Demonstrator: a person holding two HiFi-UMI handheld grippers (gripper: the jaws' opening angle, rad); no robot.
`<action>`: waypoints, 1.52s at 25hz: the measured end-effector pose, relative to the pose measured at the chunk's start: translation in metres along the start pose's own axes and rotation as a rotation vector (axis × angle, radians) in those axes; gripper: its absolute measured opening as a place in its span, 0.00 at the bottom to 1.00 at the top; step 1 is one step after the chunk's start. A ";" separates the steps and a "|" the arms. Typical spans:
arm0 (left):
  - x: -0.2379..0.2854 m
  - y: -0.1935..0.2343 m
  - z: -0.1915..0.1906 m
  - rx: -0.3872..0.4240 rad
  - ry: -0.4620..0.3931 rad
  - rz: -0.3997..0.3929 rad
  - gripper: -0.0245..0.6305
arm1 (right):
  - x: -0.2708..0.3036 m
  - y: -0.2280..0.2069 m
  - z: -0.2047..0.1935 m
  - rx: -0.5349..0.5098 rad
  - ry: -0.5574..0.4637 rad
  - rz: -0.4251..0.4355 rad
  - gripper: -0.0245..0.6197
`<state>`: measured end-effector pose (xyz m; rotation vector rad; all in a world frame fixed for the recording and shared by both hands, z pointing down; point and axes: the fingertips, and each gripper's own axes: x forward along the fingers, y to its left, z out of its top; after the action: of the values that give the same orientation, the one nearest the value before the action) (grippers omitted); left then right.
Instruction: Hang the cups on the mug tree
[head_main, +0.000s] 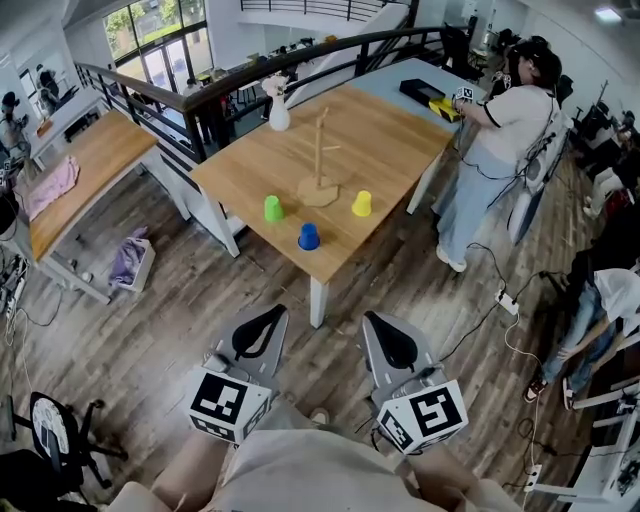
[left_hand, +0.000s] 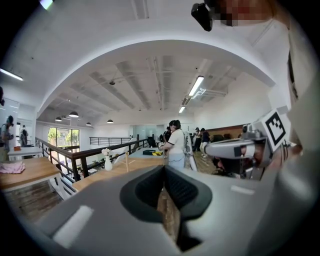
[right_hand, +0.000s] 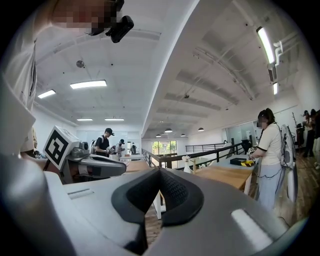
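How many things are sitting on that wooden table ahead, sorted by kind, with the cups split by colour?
green cup: 1
blue cup: 1
yellow cup: 1
wooden mug tree: 1
white vase: 1
Total: 5 things, 3 of them cups

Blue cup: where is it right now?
In the head view the blue cup stands by the near edge of the wooden table, in front of the mug tree, with the green cup and yellow cup flanking it.
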<state>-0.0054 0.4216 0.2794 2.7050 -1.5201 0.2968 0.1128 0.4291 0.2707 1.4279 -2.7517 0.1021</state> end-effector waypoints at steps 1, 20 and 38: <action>0.002 -0.002 0.000 0.002 0.002 0.005 0.04 | -0.001 -0.003 -0.002 0.002 0.001 0.002 0.04; 0.057 0.042 -0.019 -0.029 0.007 0.027 0.04 | 0.060 -0.037 -0.021 0.008 0.018 0.017 0.04; 0.189 0.178 -0.016 -0.039 0.070 -0.043 0.04 | 0.238 -0.090 -0.003 0.010 0.072 -0.003 0.04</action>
<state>-0.0628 0.1705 0.3155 2.6633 -1.4323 0.3529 0.0494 0.1833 0.2925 1.4022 -2.6949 0.1647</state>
